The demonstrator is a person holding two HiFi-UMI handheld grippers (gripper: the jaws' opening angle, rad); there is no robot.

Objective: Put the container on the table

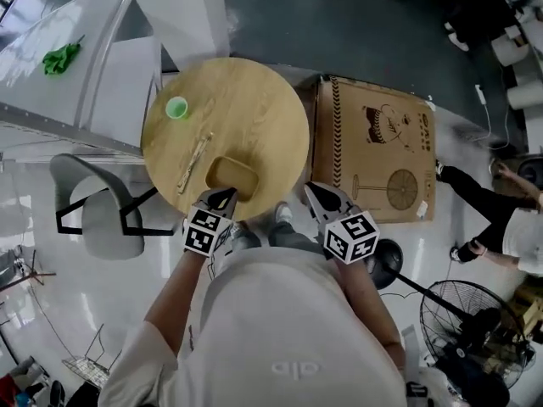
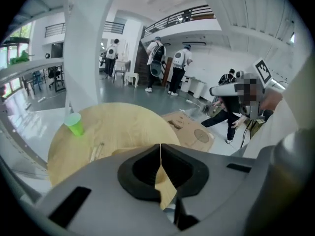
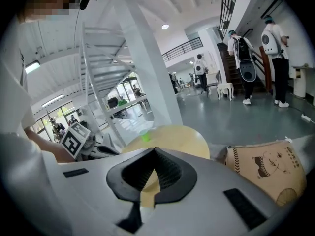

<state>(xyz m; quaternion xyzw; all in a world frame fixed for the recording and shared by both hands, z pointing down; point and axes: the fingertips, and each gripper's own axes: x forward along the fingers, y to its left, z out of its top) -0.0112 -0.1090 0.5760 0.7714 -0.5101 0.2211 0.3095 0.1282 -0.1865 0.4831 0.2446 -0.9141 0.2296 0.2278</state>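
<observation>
Wooden container (image 1: 232, 176) on round table (image 1: 254, 108), sticks (image 1: 195, 163) just beside, green cup (image 1: 176, 108) beyond.

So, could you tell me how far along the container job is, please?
Done: the shallow rectangular wooden container sits on the round wooden table. In hand: nothing; the left gripper and right gripper both show shut, empty fingers. Remaining: apparently nothing.

We are working in bright, even light; the glossy floor (image 1: 102, 295) is glaring white. Both gripper views are curving strongly into dark corners, and the left gripper (image 2: 160, 149) is blurring close up.
</observation>
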